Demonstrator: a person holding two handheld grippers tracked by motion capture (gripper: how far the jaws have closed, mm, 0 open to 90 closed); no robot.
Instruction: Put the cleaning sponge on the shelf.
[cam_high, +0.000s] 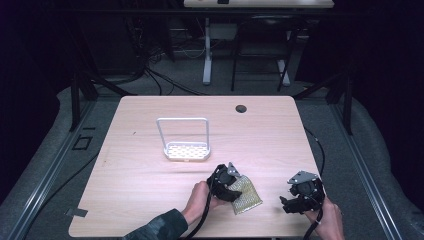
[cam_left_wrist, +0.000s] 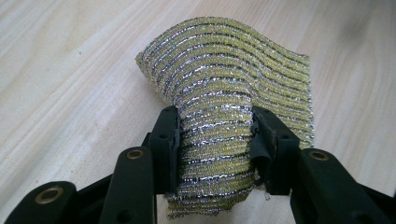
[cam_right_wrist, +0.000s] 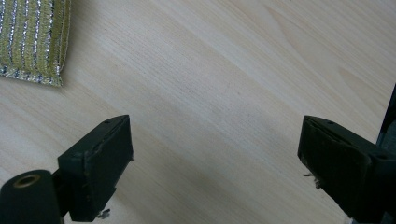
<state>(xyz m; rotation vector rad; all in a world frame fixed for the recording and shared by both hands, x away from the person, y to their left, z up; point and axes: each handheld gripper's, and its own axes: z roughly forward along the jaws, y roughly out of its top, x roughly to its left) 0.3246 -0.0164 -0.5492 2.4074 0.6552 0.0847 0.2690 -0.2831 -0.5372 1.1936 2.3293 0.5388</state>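
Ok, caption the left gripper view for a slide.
Left gripper shut on a yellow-and-silver striped scouring pad, bunching it above the pale wooden table.

Laboratory recording bay: a wooden table (cam_high: 150, 165) beyond the tools, black frame rails (cam_high: 75, 100) flanking it, floor cables (cam_high: 150, 75) behind.

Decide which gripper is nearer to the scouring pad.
Left. The left gripper is shut on the scouring pad, pinching it so it bulges between the jaws. The right gripper sits apart to the pad's right, jaws open over bare table.
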